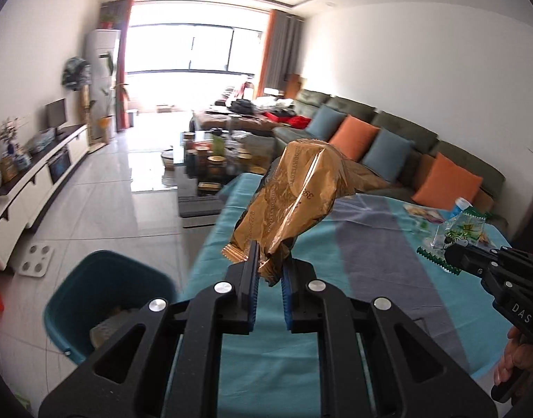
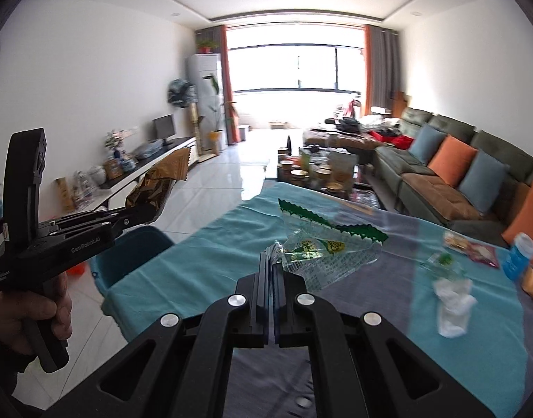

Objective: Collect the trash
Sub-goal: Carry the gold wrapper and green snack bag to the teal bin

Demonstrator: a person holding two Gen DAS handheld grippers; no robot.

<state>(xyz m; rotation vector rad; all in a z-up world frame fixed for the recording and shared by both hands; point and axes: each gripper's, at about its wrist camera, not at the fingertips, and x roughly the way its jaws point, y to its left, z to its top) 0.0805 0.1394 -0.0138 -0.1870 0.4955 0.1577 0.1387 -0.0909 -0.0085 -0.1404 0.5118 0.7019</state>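
Your left tongs sit closest to the lens, their blue-padded fingers pinching the bottom seam of a crumpled golden-brown foil snack wrapper. That wrapper stands up from the grip, lifted clear of the bench, which wears a turquoise cloth with a wide grey stripe. Below and left of the tongs, on the pale tiled floor, a teal plastic waste bin stands just beside the bench edge, with some paper scraps lying in it. From the right wrist view the same wrapper hangs out past the bench's left edge, roughly above that bin.

Moving right, your right tongs are clamped tight on a clear plastic wrapper with green zigzag edges, held above the striped cloth. In the left wrist view it appears at the far right, with your right tongs holding it.

Farther right on the bench lie a crumpled white tissue, a flat red-printed snack packet and a blue-labelled plastic bottle.
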